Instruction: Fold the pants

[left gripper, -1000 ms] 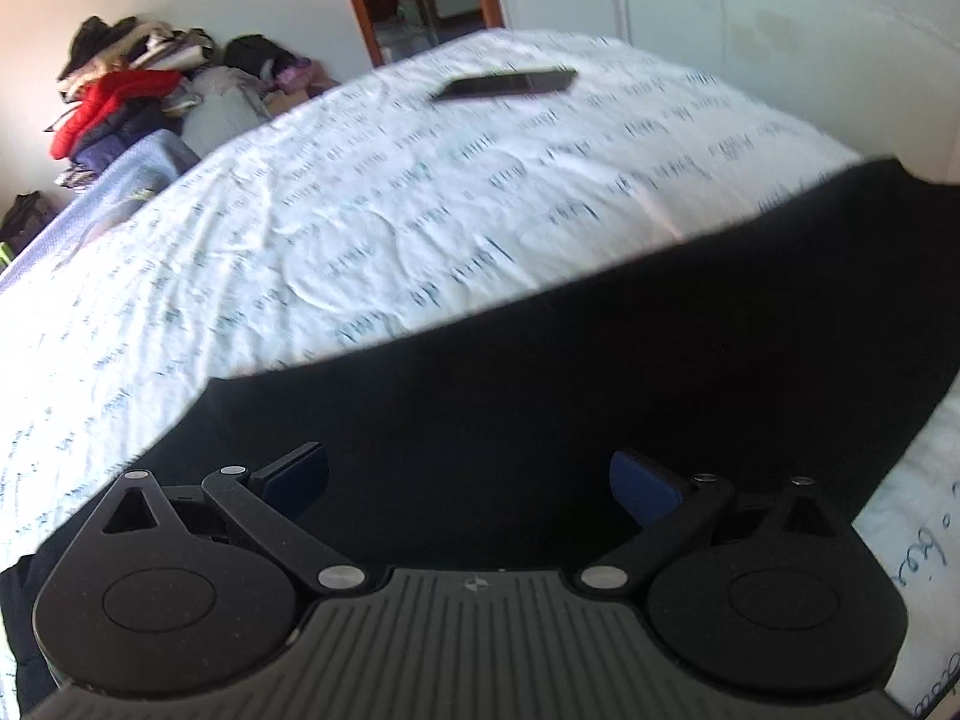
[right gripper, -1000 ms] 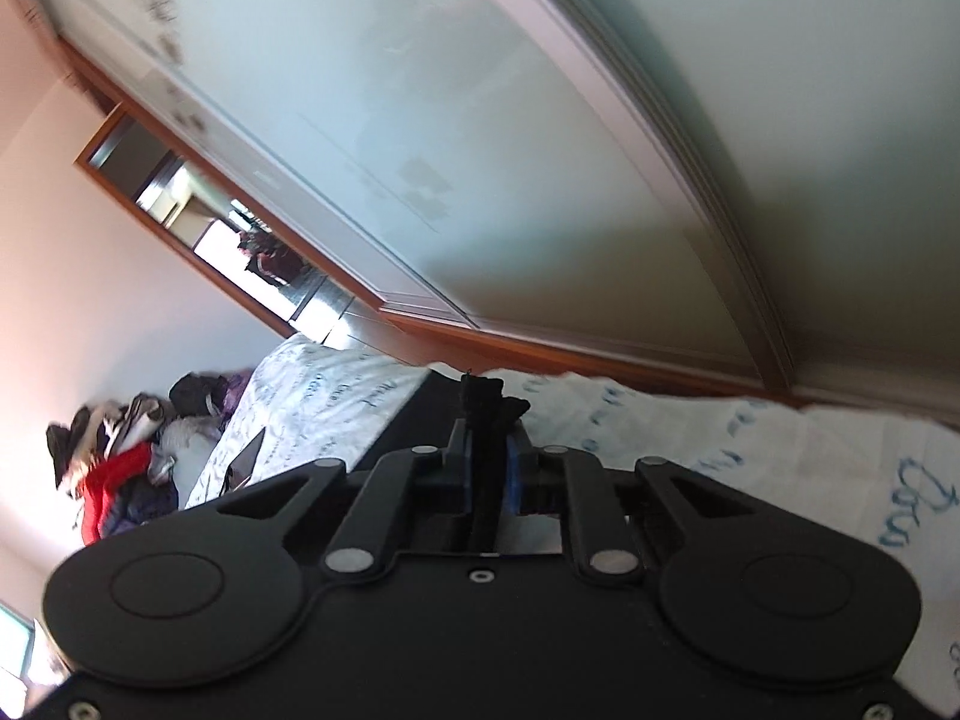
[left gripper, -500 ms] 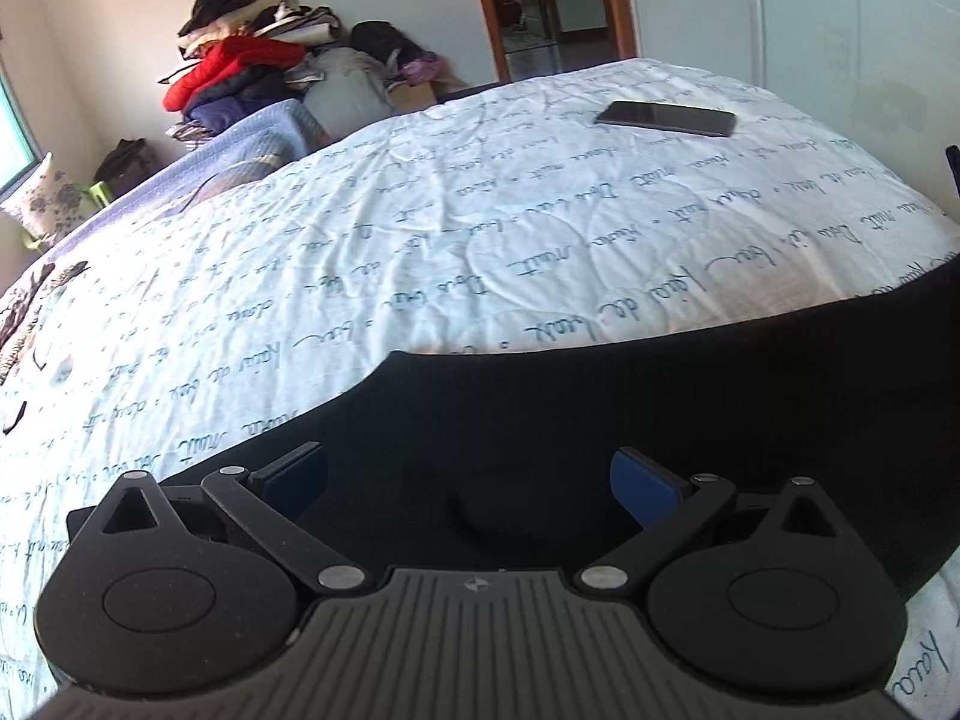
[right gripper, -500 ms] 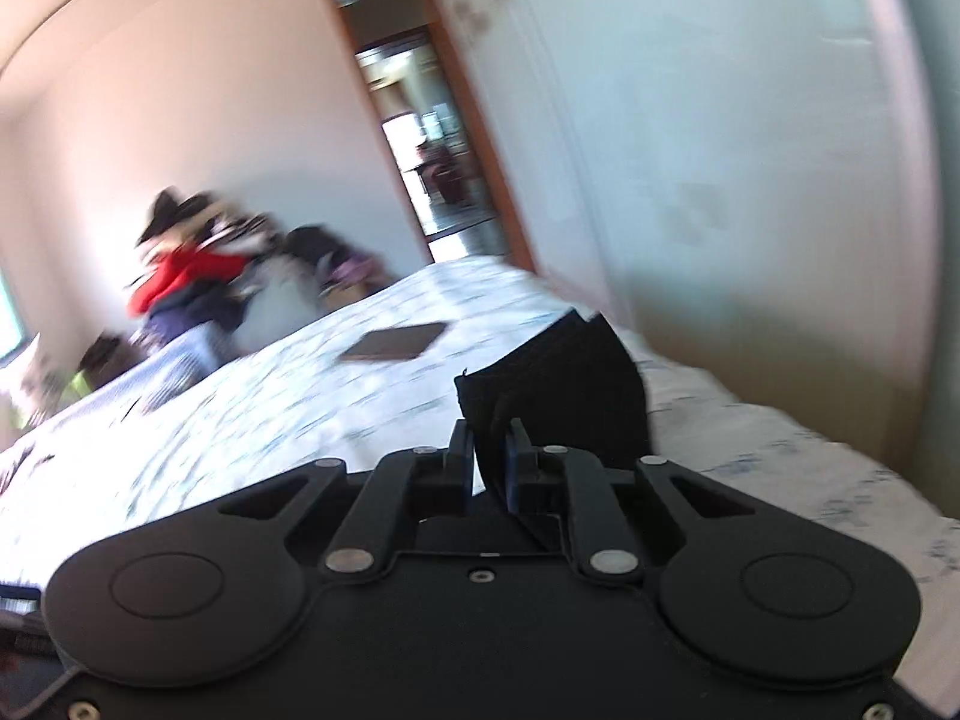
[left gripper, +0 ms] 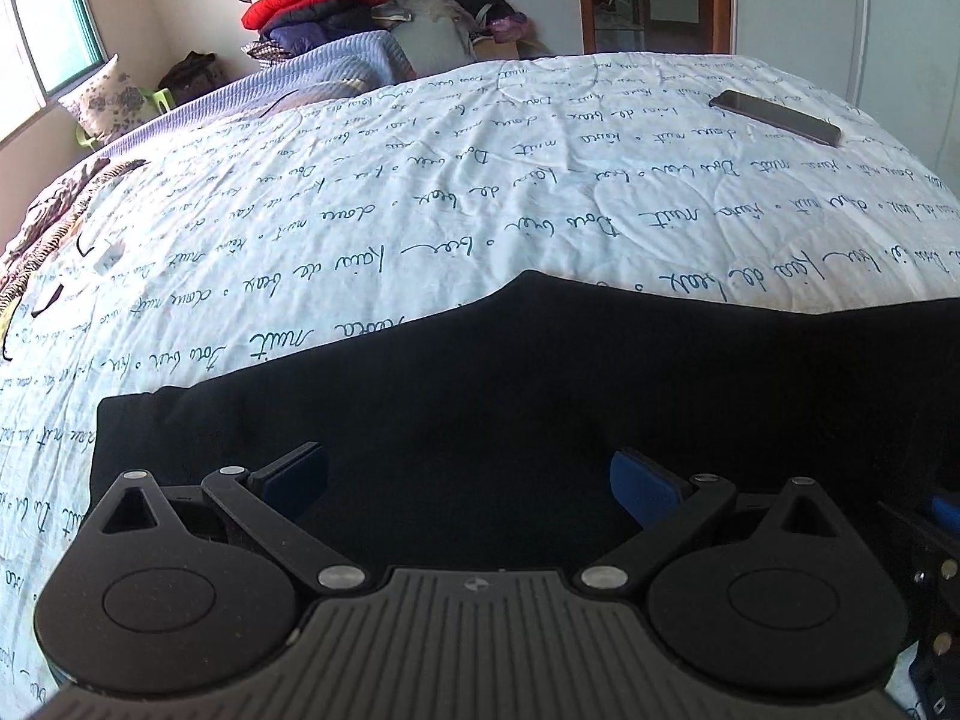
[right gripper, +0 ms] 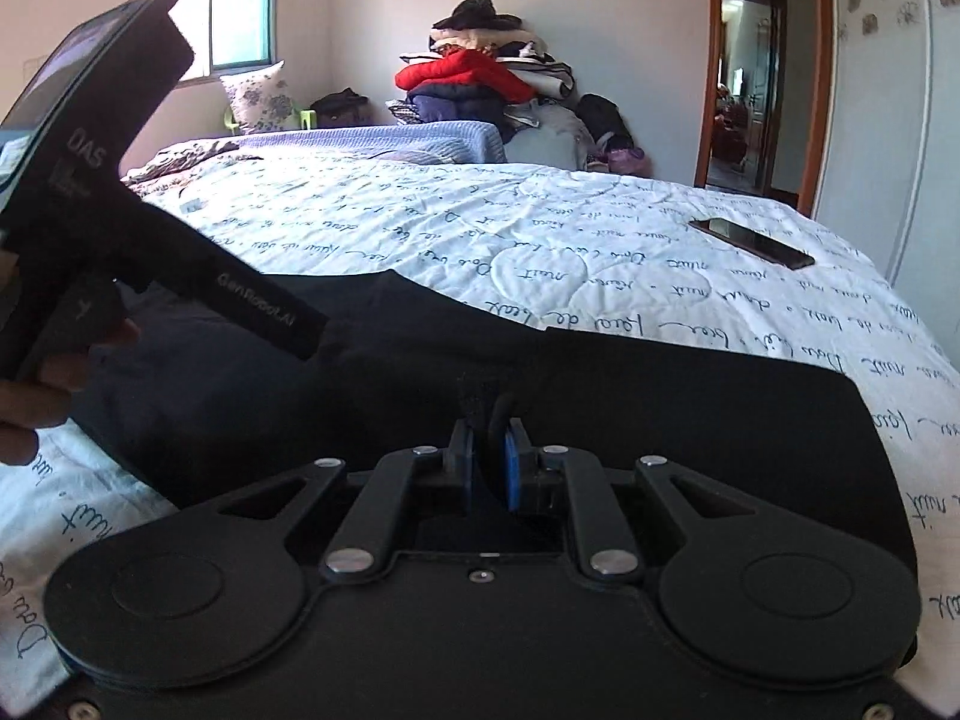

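Observation:
The black pants (left gripper: 540, 384) lie flat on the white bedspread, spread across the near part of the bed; they also fill the near half of the right wrist view (right gripper: 630, 396). My left gripper (left gripper: 468, 480) is open and empty, low over the pants. My right gripper (right gripper: 487, 459) is shut on a pinch of the pants' black fabric, held down at the cloth. The left gripper's body (right gripper: 120, 228) shows at the left of the right wrist view, held in a hand.
A dark phone (left gripper: 774, 117) lies on the bedspread (left gripper: 420, 192) at the far right; it also shows in the right wrist view (right gripper: 750, 243). A pile of clothes (right gripper: 474, 84) stands beyond the bed. A doorway (right gripper: 750, 90) and a white wardrobe are at the right.
My right gripper has swung down from high in the air, carrying the pinched fabric over and laying it on the pants. My left gripper stayed open and turned to face across the bed.

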